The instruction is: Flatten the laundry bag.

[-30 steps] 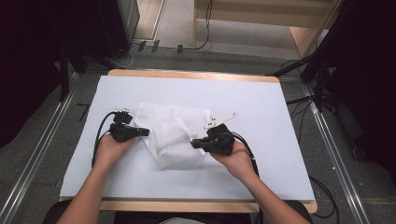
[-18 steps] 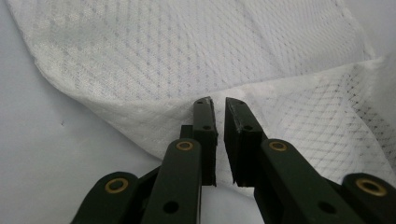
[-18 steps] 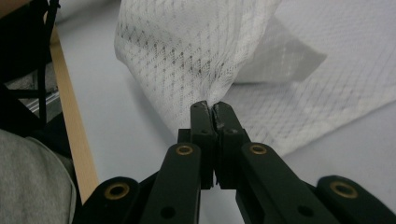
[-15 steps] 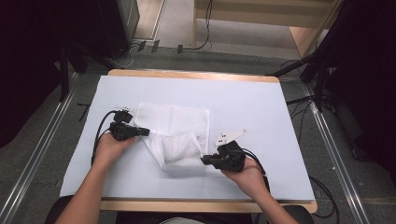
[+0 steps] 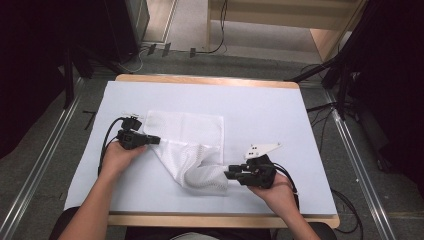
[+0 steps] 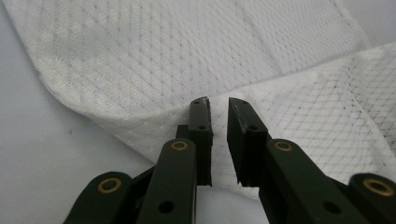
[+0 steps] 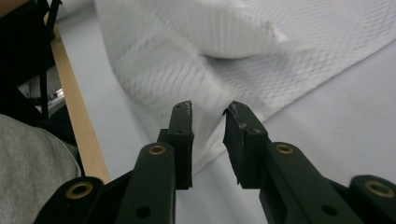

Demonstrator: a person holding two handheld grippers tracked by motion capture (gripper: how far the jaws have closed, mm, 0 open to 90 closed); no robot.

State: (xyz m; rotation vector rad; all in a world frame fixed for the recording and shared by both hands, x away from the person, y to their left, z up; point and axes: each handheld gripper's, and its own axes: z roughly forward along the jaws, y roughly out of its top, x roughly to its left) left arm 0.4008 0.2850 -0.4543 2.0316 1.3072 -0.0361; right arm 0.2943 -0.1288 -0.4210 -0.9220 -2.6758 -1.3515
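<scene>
A white mesh cloth [image 5: 192, 131] lies partly folded on the pale table cover [image 5: 270, 115]; one flap runs toward the near edge. My left gripper [image 5: 156, 140] rests at the cloth's left edge. In the left gripper view its jaws [image 6: 218, 103] stand a little apart over a folded edge of the cloth [image 6: 187, 51]; they have just been opening, and nothing is pinched. My right gripper [image 5: 227, 175] sits at the flap's near right end. Its jaws [image 7: 208, 109] have just been opening and stand apart, with the cloth's [image 7: 224, 37] edge in the gap but not pressed.
The table's wooden rim [image 5: 210, 80] shows at the far side and along the near edge [image 7: 77, 121]. The person's grey-clad body is close to that near edge. Cables [image 5: 105, 145] trail from both grippers. Dark equipment and metal rails flank the table.
The right hand carried the cloth's flap toward the near edge and then parted its jaws, leaving the flap on the table. The left hand stayed put.
</scene>
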